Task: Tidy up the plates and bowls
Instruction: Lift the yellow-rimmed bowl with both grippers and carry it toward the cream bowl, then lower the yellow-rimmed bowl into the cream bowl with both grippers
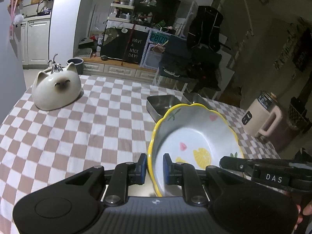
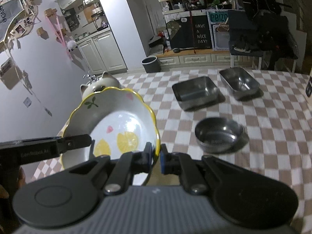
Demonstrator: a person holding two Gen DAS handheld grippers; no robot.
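A white bowl with a yellow scalloped rim and lemon print is held tilted above the checkered table by both grippers. My left gripper is shut on its left rim. My right gripper is shut on its right rim; the bowl also shows in the right wrist view. A white cat-shaped bowl lies upside down at the far left, partly hidden behind the lemon bowl in the right wrist view. Two rectangular steel trays and a round steel bowl sit on the table.
The pink-and-white checkered tablecloth covers the table. A beige kettle stands past the table's right edge. A dark bin and a chair with dark clothes stand beyond the far edge.
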